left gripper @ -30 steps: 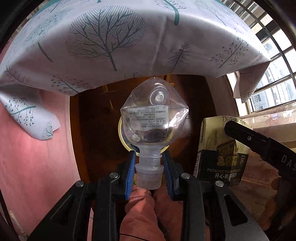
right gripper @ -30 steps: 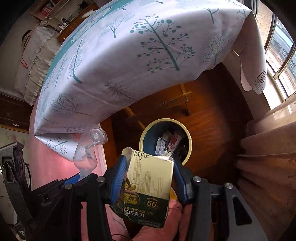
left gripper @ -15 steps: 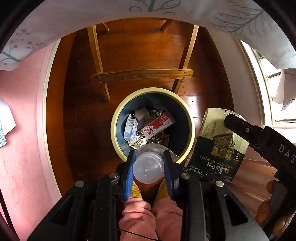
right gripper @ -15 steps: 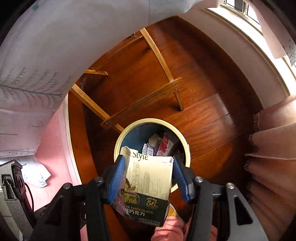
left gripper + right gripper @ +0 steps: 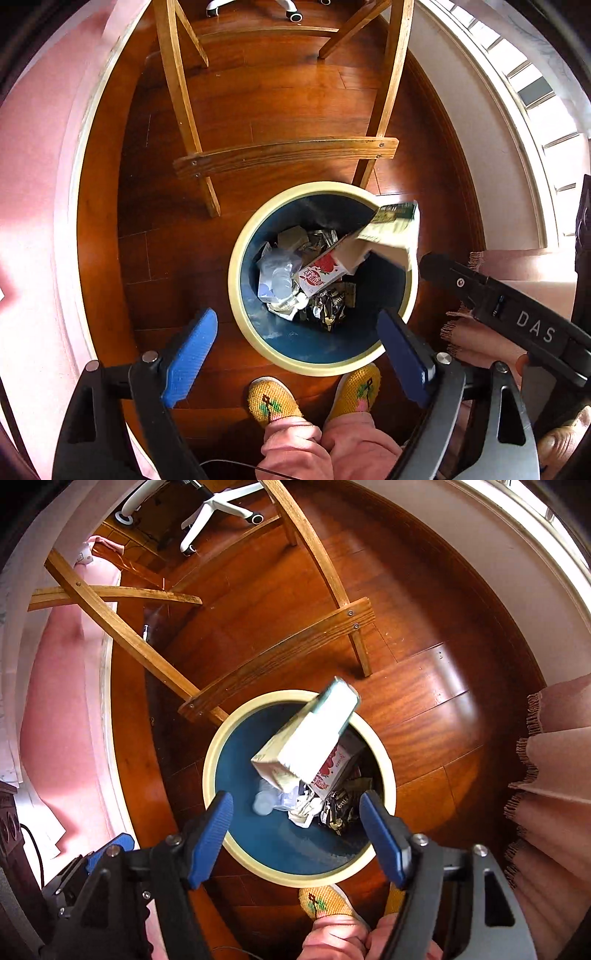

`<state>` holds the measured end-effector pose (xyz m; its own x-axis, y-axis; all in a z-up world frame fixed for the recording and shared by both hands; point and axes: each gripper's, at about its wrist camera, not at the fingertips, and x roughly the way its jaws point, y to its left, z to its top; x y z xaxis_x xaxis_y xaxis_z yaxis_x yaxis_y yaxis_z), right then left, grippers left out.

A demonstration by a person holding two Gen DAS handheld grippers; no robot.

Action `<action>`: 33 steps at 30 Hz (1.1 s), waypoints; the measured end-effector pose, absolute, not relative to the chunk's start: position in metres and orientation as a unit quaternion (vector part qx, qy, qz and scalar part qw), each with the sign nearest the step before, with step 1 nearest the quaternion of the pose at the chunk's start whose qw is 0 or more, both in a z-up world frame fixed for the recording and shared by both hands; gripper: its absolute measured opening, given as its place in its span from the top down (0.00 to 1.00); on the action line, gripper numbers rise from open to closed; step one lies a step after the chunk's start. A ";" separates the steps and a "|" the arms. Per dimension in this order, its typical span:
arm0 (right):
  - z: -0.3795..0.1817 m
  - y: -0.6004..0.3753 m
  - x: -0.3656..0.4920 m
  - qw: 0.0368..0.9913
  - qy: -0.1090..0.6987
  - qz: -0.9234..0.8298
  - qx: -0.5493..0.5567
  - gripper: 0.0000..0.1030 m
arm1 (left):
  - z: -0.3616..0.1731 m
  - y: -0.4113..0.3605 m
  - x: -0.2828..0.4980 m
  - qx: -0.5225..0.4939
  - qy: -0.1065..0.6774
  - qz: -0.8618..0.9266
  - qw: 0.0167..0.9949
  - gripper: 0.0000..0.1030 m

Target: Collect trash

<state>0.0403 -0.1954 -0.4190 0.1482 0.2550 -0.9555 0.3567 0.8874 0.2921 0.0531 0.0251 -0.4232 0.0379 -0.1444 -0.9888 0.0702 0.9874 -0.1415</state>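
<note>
The chocolate box [image 5: 310, 734] is clear of both grippers: it hangs tilted over the far rim of the bin [image 5: 236, 853], blurred, with one end low inside the opening and the other end raised above the rim, well beyond the right gripper [image 5: 295, 830], whose blue pads [image 5: 212, 836] are spreading apart with nothing between them. In the left wrist view the same box [image 5: 391, 232] shows a pale cream underside and a dark green printed face; the print on it is too blurred to read. The clear plastic bottle [image 5: 277, 277] lies crumpled on its side at the bottom of the bin, against the left inner wall, below and ahead of the left gripper [image 5: 295, 354], whose jaws are also opening and hold nothing. The bottle is transparent, with a pale cap [image 5: 263, 806] visible from the right wrist view. Beside it lies a white and red carton [image 5: 321, 273] bearing a strawberry picture and red characters that cannot be read, together with crumpled dark foil wrappers [image 5: 330, 310] and scraps of paper. The bin has a cream rim [image 5: 236, 258] and a dark blue interior and stands on a polished wooden floor [image 5: 277, 103], just in front of the wooden legs and crossbar [image 5: 284, 153] of a table. Two yellow knitted slippers [image 5: 273, 402] touch the near rim. The right gripper body [image 5: 517, 317], seen from the left wrist, carries the white letters "DAS". A pink fringed curtain [image 5: 554, 775] hangs to the right.
</note>
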 end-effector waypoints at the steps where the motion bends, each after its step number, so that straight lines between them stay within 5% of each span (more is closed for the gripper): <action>1: -0.419 -0.194 0.040 0.722 0.652 -0.032 0.231 0.30 | -0.423 0.027 0.054 -0.025 0.692 -0.070 0.718 0.08; 18: -0.386 -0.173 0.032 0.743 0.646 -0.020 0.174 0.30 | -0.383 0.049 0.050 -0.022 0.658 -0.021 0.753 0.03; 33: -0.248 -0.169 0.035 0.779 0.608 0.016 0.154 0.30 | -0.222 0.052 0.050 -0.040 0.598 -0.008 0.801 0.04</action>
<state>0.0355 -0.1694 -0.2476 0.2610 0.2119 -0.9418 0.1631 0.9519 0.2594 0.0500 0.0520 -0.2220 0.2850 -0.0606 -0.9566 -0.0342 0.9967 -0.0733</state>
